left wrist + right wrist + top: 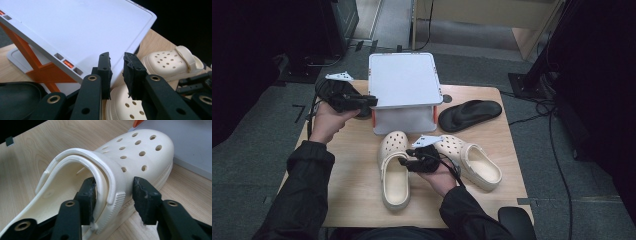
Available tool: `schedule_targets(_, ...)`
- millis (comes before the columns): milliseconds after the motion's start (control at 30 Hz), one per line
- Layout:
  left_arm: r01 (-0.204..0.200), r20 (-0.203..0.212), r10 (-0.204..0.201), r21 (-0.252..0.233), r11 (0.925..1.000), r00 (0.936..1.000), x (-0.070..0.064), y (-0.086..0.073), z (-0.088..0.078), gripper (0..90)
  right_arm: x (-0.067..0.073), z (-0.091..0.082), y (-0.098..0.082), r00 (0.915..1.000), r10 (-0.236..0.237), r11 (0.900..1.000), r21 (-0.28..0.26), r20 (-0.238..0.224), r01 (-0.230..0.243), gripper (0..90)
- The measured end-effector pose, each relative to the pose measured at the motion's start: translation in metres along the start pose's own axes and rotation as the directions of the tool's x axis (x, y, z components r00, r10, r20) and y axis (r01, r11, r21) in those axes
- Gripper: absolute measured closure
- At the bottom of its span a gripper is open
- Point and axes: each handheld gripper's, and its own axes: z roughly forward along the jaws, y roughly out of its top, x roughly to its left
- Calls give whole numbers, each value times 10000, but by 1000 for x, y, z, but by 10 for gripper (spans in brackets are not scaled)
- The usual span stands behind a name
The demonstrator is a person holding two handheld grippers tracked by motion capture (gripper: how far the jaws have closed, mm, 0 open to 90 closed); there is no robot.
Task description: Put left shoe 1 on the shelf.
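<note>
High view: taking the white two-tier rack [404,80] at the table's [352,190] far edge as the landmark, the left gripper [371,101] hangs at the rack's left side, jaws narrowed to a slim gap with nothing between them. In the left gripper view that gap points across the rack's sloping top shelf. Just in front of the rack lies the left cream clog [394,170], long axis running from the rack toward the person, toe toward the rack. The right gripper [404,162] straddles this clog's side wall near the strap, one pad inside, one outside with a sliver of space, so it isn't clamped. Right of it lies the second cream clog [472,160], angled, and beside the rack's right side a black sandal [469,114].
</note>
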Motion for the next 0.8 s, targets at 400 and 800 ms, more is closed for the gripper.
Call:
schedule_targets(400,56,-208,-62,-271,9996,9998,6,-1,9,799,1,-8,0,9957,172,9997,-161,911,-158,745)
schedule_targets(800,-7,-421,-1,-195,9998,9991,4,-2,7,825,-7,-17,17,9910,253,9996,-154,1315,-235,772)
